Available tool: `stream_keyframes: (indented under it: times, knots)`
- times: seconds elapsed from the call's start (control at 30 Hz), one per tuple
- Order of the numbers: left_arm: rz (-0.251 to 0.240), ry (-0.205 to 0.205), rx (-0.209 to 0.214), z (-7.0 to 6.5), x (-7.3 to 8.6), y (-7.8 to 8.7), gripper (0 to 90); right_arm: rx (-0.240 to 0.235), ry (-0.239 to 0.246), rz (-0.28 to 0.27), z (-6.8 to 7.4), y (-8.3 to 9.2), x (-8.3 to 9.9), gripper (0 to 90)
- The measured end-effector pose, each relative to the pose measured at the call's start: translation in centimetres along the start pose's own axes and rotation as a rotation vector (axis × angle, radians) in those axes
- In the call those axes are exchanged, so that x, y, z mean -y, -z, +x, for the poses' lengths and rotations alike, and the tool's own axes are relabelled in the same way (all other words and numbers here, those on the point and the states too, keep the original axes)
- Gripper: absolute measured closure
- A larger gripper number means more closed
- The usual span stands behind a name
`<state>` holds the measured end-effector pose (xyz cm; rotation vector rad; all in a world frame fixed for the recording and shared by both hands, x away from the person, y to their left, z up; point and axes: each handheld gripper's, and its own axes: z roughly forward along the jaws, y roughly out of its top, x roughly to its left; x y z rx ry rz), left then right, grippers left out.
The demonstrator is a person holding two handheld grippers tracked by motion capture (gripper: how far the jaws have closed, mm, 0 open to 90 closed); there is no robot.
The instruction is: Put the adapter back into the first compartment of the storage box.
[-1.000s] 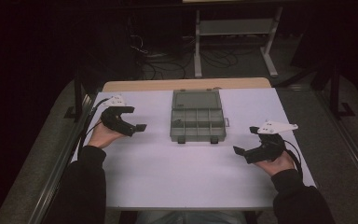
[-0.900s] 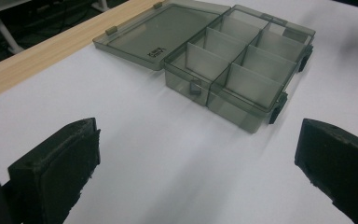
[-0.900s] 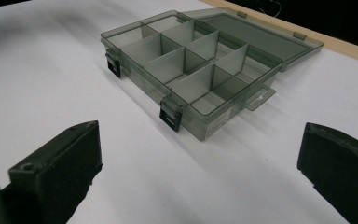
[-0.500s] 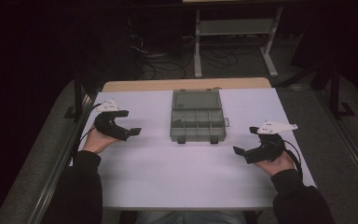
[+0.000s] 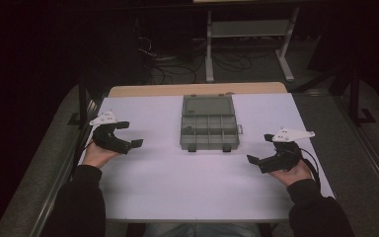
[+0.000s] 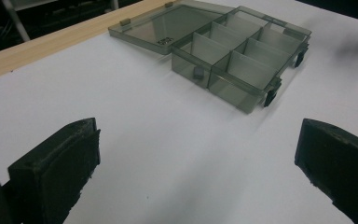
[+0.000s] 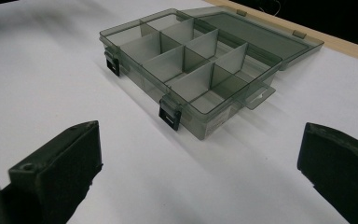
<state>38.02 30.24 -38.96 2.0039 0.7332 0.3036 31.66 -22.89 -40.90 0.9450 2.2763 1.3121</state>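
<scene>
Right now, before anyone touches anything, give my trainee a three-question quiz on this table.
1. True or false: the lid of the compartment box is shut.
2. Multiple choice: the jaws of the left hand-held gripper stand A) wide apart with nothing between them, B) clamped on the box, C) clamped on a latch.
3. Fill in: the one small dark piece lying in the box sits in a compartment on the side nearer the ______ hand-held gripper.

Key:
1. False: it lies folded back flat on the table.
2. A. The right hand-held gripper looks the same.
3. Left.
</scene>
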Motion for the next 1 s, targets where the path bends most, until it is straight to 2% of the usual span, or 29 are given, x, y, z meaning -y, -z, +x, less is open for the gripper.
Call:
stream_keyframes:
  times: [0.23, 0.53, 0.8, 0.9, 1.0]
  knots:
    - [-0.03, 0.003, -0.011, -0.4, 0.8, 0.9, 0.0, 0.006, 0.0, 0.003, 0.0, 0.0, 0.0, 0.0]
    - [-0.076, -0.007, -0.055, -0.9, 2.0, 1.9, 0.0, 0.01, 0.0, 0.005, -0.1, 0.0, 0.0, 0.0]
    - [-0.1, 0.019, -0.075, -1.1, 3.5, 3.0, 0.0, 0.01, -0.005, 0.013, -0.1, -0.1, 0.1, 0.0]
    - [-0.124, 0.047, -0.075, -1.3, 3.9, 3.3, 0.0, 0.006, -0.004, 0.014, 0.0, -0.1, 0.1, 0.0]
    - [-0.119, 0.043, -0.074, -1.4, 4.0, 3.3, 0.0, 0.007, -0.009, 0.02, -0.1, -0.1, 0.1, 0.0]
